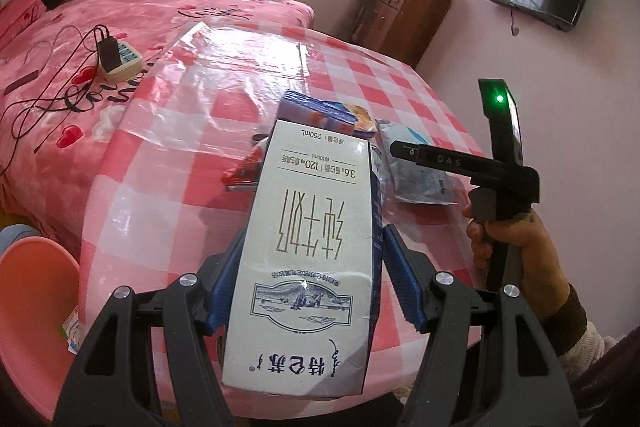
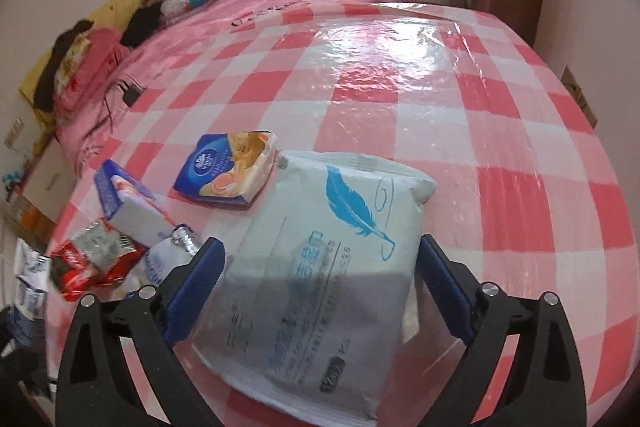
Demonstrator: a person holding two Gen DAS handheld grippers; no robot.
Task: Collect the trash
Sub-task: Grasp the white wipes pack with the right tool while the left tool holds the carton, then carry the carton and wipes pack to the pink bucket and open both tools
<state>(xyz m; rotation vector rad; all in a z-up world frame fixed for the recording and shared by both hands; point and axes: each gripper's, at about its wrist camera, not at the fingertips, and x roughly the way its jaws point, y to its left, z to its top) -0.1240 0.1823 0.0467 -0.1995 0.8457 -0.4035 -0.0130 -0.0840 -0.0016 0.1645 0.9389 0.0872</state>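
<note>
A white milk carton (image 1: 308, 247) with blue sides hangs above the table, and my left gripper (image 1: 314, 231) is shut on it, blue pads against its two sides. The carton hides much of the table behind it. In the right wrist view a pale wet-wipe pack (image 2: 332, 259) with a blue feather print lies flat on the checked table (image 2: 440, 107). My right gripper (image 2: 320, 245) straddles the pack with its jaws wide, the pads standing just off the pack's edges. To the left lie a blue-and-yellow biscuit wrapper (image 2: 228, 167), a blue-and-white box (image 2: 128, 203), a red wrapper (image 2: 92, 259) and a silvery sachet (image 2: 168, 255).
A pink basin (image 1: 32, 287) stands on the floor below the table's left edge. Beyond the table is a pink bed (image 1: 160, 19) with a power strip (image 1: 120, 61) and cables. A person's hand (image 1: 508, 247) holds the right gripper's handle at the right.
</note>
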